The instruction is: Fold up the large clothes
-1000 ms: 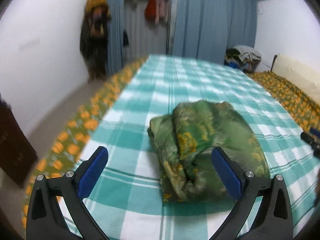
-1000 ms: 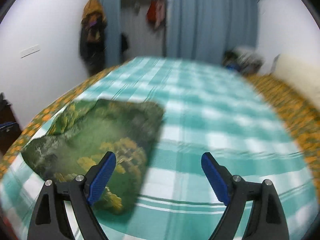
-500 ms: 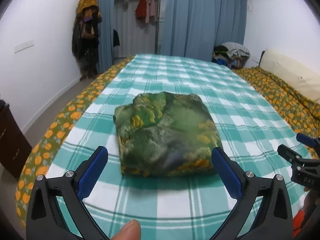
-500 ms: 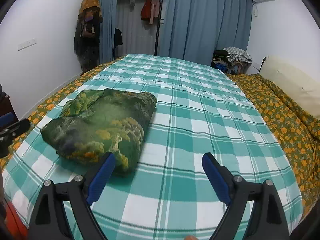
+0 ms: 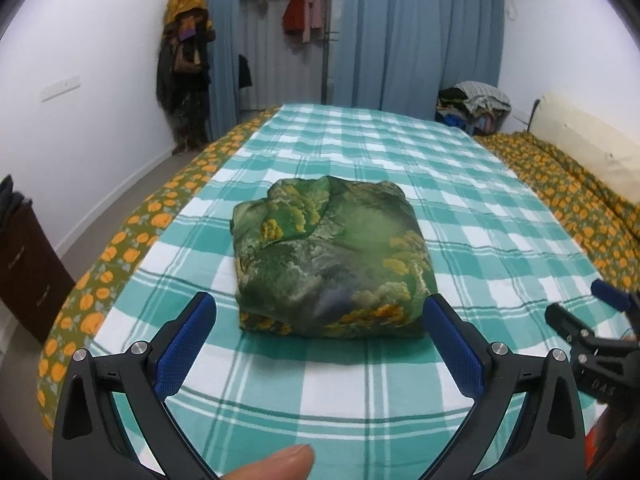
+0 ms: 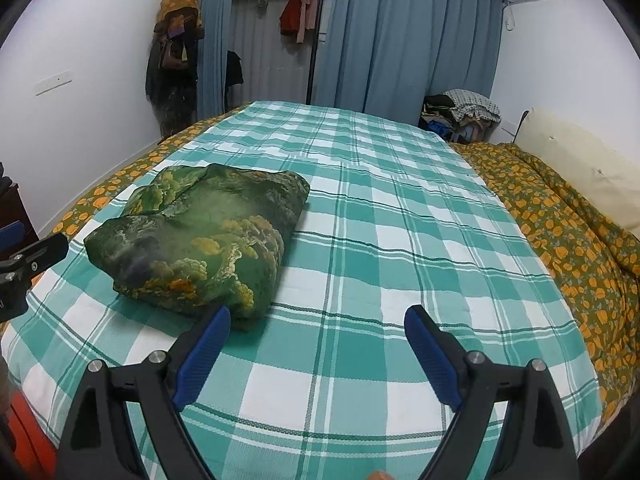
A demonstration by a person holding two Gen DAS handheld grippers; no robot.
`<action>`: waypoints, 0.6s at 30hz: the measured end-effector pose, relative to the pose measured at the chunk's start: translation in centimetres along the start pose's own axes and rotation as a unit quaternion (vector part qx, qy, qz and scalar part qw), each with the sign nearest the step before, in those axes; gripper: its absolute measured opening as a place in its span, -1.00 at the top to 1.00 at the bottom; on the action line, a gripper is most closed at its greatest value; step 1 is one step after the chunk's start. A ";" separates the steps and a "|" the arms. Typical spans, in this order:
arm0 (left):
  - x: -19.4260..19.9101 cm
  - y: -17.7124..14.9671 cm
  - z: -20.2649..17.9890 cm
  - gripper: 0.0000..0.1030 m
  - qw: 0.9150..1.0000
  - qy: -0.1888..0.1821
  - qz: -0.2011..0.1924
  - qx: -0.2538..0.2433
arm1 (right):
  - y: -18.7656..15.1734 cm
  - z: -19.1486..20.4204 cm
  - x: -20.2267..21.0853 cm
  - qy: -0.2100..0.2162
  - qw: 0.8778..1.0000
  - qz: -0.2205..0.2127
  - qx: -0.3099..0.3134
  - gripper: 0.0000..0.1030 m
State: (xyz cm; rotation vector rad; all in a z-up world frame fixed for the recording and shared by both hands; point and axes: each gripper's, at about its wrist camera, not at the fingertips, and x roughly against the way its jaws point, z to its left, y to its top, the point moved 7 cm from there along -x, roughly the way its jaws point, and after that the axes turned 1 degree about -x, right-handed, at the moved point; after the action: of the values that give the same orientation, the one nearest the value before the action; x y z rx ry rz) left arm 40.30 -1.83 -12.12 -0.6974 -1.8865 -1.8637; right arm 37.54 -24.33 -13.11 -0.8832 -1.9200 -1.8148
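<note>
A green garment with yellow print [image 5: 332, 256] lies folded into a thick bundle on the teal checked blanket [image 5: 360, 376] of a bed. My left gripper [image 5: 319, 308] hovers just in front of the bundle's near edge, open and holding nothing, with the bundle framed between its blue pads [image 5: 188, 340]. In the right wrist view the bundle [image 6: 200, 236] lies to the left, and my right gripper [image 6: 317, 316] stands open and empty over bare blanket beside it. Each gripper shows at the edge of the other's view: the right gripper [image 5: 592, 332] and the left gripper [image 6: 24, 256].
An orange-flowered sheet [image 6: 560, 216] rims the bed, with a cream pillow [image 6: 580, 160] at the right. A clothes pile [image 6: 460, 112] sits past the far corner. A dark cabinet [image 5: 24, 264] stands left of the bed. A thumb tip [image 5: 280, 460] shows at the bottom.
Both grippers have drawn back from the bundle. In the left wrist view it shifted from the right to the centre and sits farther off. Both grippers stayed open.
</note>
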 end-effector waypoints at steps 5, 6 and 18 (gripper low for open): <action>0.5 -0.6 -0.4 -0.99 0.999 0.026 0.031 -0.025 | -0.3 0.5 1.0 0.013 1.000 0.009 0.001 -0.76; 0.6 -0.7 -0.5 -0.99 0.998 0.029 0.035 -0.032 | -0.4 0.7 1.2 0.015 1.000 0.010 0.003 -0.76; 3.0 -0.8 -1.7 -0.99 0.995 0.043 0.063 -0.068 | -0.1 2.3 4.0 0.034 0.999 0.026 0.008 -0.77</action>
State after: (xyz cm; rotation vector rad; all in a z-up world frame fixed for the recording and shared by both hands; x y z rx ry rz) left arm 37.33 -3.31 -10.86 -0.7481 -1.6354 -1.9241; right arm 34.85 -21.33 -10.87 -0.8467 -1.8493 -1.7739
